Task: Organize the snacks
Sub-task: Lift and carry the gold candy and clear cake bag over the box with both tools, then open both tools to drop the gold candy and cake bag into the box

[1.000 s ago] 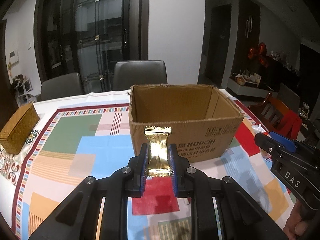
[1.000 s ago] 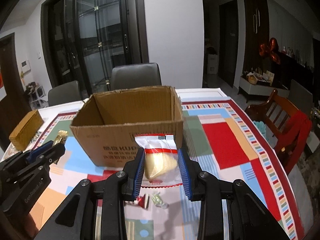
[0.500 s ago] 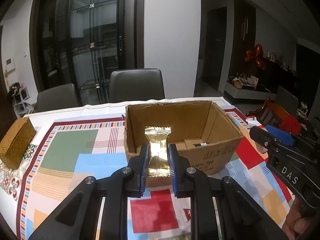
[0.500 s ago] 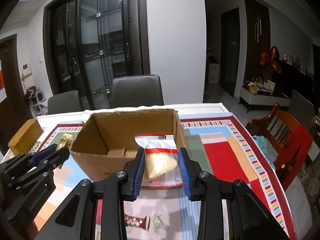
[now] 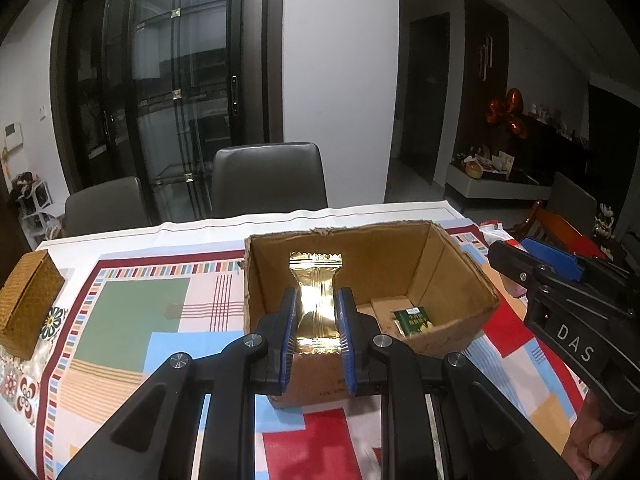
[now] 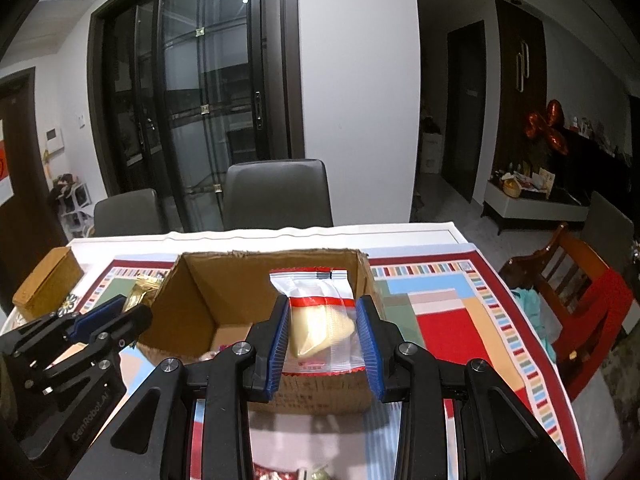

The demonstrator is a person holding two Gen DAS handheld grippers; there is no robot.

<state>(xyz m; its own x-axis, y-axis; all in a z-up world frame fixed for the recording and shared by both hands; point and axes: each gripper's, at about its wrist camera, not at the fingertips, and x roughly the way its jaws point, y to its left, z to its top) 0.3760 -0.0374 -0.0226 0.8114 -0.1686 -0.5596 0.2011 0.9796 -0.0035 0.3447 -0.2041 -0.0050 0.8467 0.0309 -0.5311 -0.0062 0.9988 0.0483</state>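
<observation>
An open cardboard box (image 5: 460,268) stands on the colourful tablecloth; it also shows in the right wrist view (image 6: 188,300). My left gripper (image 5: 317,312) is shut on a gold foil snack packet (image 5: 316,280) and holds it above the box's near left part. My right gripper (image 6: 322,322) is shut on a clear packet with a pale pastry (image 6: 316,312), held over the box's near right edge. A green snack packet (image 5: 412,320) lies on the box floor. The right gripper shows at the right in the left wrist view (image 5: 560,280), the left gripper at the left in the right wrist view (image 6: 92,324).
A woven brown box (image 5: 28,300) sits at the table's left edge. Two small wrapped candies (image 6: 288,474) lie on the cloth below my right gripper. Dark chairs (image 5: 268,180) stand behind the table. A red wooden chair (image 6: 576,292) stands at the right.
Both grippers have risen and moved forward with their packets, from in front of the box wall to over its opening. The box's inside and the green packet have come into view.
</observation>
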